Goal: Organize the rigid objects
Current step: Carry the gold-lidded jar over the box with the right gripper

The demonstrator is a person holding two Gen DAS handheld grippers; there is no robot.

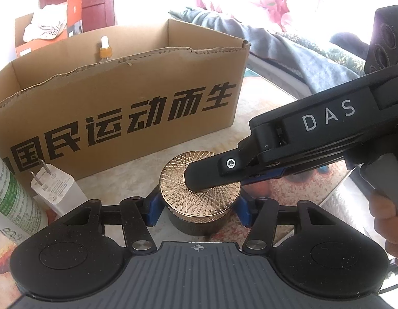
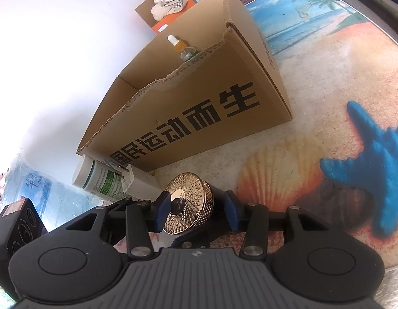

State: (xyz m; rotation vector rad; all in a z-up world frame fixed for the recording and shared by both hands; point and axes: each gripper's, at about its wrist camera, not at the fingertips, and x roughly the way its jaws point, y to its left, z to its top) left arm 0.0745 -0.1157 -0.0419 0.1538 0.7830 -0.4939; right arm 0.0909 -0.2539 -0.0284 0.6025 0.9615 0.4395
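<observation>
With the left tool (image 1: 199,206) clamped on the jar (image 1: 199,221) and the right tool (image 2: 196,212) clamped on its gold lid (image 2: 188,203), keep the base steady and lift both straight toward the cardboard box (image 1: 116,97).

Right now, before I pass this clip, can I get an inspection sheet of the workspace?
Surface: beach-print mat with blue starfish.
Job's things: dark round jar with gold patterned lid; open brown cardboard box holding an amber dropper bottle; white plug charger and white green-labelled bottle beside the box.
Clutter: white cloth item on an orange carton behind the box.
Grippers: left tongs flank the jar, contact unclear; right tongs clamp it, one finger on the lid.
Cables: nothing seen.
Surroundings: white wall; grey blanket.
</observation>
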